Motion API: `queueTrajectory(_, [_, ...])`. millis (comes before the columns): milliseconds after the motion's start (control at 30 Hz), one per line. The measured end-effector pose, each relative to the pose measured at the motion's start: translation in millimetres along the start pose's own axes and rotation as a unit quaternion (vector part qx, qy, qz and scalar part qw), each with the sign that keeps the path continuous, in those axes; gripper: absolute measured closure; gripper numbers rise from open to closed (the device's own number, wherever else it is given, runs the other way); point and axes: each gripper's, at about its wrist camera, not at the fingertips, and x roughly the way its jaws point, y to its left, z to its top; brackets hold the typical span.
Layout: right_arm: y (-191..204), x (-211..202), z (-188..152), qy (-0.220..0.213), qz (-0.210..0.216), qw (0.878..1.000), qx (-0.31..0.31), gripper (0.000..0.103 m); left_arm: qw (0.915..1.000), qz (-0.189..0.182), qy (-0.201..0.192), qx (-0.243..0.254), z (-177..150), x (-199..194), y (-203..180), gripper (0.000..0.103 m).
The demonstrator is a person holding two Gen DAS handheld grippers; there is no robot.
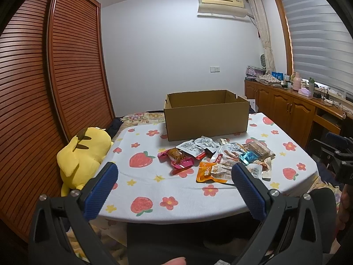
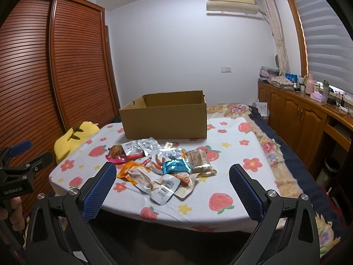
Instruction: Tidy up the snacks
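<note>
Several snack packets lie in a loose pile point(image 1: 220, 156) point(image 2: 163, 165) on the strawberry-print tablecloth point(image 1: 154, 190) point(image 2: 231, 176): an orange pouch point(image 1: 209, 171) point(image 2: 130, 170), a pink pack point(image 1: 178, 158) point(image 2: 115, 154), silver pouches point(image 1: 198, 145) point(image 2: 141, 146), a blue wrapper point(image 1: 248, 156) point(image 2: 175, 165) and a brown bar pack point(image 1: 260, 150) point(image 2: 198, 159). Behind them stands an open cardboard box point(image 1: 206, 119) point(image 2: 165, 121). My left gripper point(image 1: 174, 174) hovers open at the near edge, nothing between its fingers. My right gripper point(image 2: 173, 176) is open too, short of the pile.
A yellow plush toy point(image 1: 83, 156) point(image 2: 72, 137) lies at the table's left side beside the slatted wardrobe point(image 1: 55, 77). A wooden cabinet point(image 1: 297, 110) point(image 2: 308, 114) with clutter runs along the right wall. A flowered blanket point(image 2: 275, 150) lies to the right of the table.
</note>
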Motion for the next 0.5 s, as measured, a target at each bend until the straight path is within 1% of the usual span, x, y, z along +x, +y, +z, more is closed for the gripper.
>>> queueTrajectory(500, [-0.3, -1.1, -0.2, 0.0, -0.001, 1.0, 0.0, 0.0, 1.0, 0.0, -0.001, 0.001, -0.4, -0.7, -0.9, 0.0])
